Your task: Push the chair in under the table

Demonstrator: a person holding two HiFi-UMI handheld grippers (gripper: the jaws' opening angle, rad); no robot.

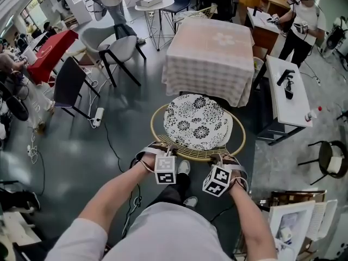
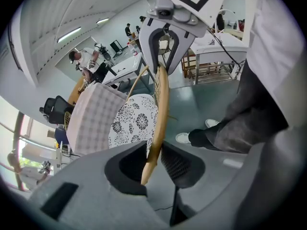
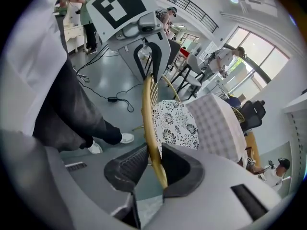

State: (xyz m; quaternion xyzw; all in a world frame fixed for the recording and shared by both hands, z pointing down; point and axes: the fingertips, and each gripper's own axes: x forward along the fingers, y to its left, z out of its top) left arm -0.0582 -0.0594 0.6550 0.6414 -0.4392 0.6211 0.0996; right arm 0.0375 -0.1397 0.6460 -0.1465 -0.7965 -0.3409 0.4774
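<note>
Pinching the back rim (image 1: 190,155) of the chair (image 1: 198,121) at lower centre with left tongs (image 1: 163,155) and right tongs (image 1: 218,160), seat front at the clothed surface (image 1: 209,53) edge above. Risks slipping off the rattan, or shoving unevenly and skewing into the cloth.

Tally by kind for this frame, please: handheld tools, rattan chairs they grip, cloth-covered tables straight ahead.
Grey handheld tools: 2, left tool and right tool
Round rattan chair with black-and-white floral cushion: 1
Square table under pink checked cloth: 1
Total: 4
</note>
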